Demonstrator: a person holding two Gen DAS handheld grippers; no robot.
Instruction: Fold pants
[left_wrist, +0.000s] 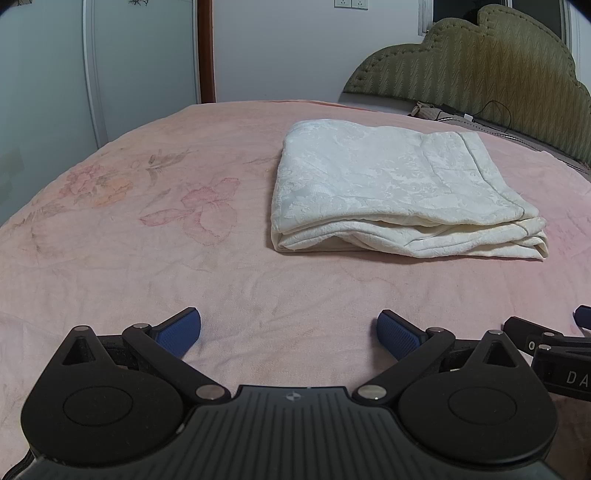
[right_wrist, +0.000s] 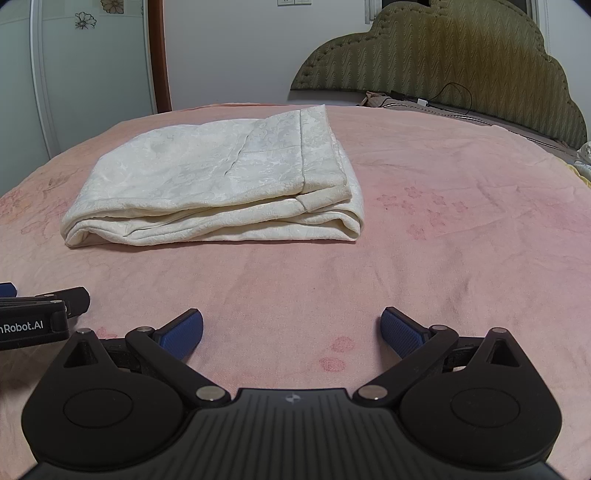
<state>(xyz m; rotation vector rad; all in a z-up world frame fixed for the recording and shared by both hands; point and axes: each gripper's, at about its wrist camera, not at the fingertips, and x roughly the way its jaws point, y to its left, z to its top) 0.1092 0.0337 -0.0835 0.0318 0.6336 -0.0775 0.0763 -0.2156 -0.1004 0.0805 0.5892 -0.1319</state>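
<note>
Item count: one pair of cream-white, damask-patterned fabric pants (left_wrist: 399, 192), two claws, one bed. The pants lie folded into a flat rectangular stack on the pink floral bed cover (left_wrist: 147, 258), toward the far edge of the bed, near the olive quilted headboard (left_wrist: 480, 62). Several layers show at the near edge of the stack; a stitched hem band runs along its right side. The left claw (left_wrist: 289, 334) is spread wide, its blue ribbed pads (left_wrist: 181, 332) gripping nothing, low over the near edge of the bed. The right claw (right_wrist: 291, 332) is likewise spread wide and empty, just beside the left one. Both claws are well apart from the pants.
</note>
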